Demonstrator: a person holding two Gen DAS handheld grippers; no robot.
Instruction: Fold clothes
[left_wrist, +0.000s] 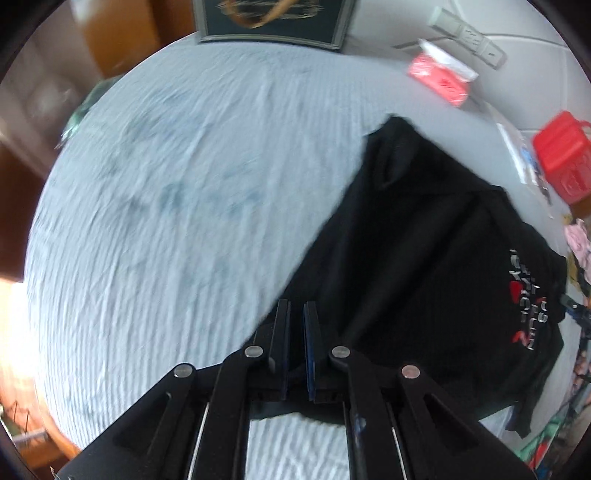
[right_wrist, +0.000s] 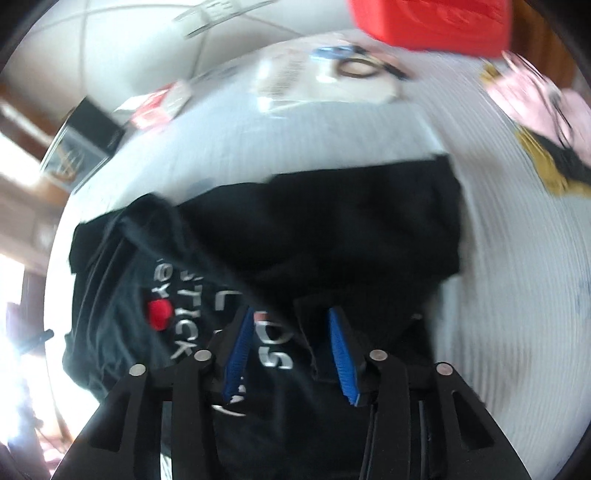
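A black T-shirt (left_wrist: 424, 266) with white and red print lies partly folded on a light blue bedsheet (left_wrist: 166, 221). My left gripper (left_wrist: 297, 308) is at the shirt's left edge, its jaws nearly together on a fold of the black cloth. In the right wrist view the same shirt (right_wrist: 314, 240) fills the middle, with the print at the lower left. My right gripper (right_wrist: 291, 314) hovers over the shirt with its blue-padded jaws apart and nothing between them. The view is blurred by motion.
A dark framed picture (left_wrist: 273, 22) lies at the far edge of the bed. A red packet (left_wrist: 439, 79), a white power strip (left_wrist: 469, 37) and a red box (left_wrist: 563, 155) lie at the far right. Pink and yellow clothes (right_wrist: 546, 122) lie to the right.
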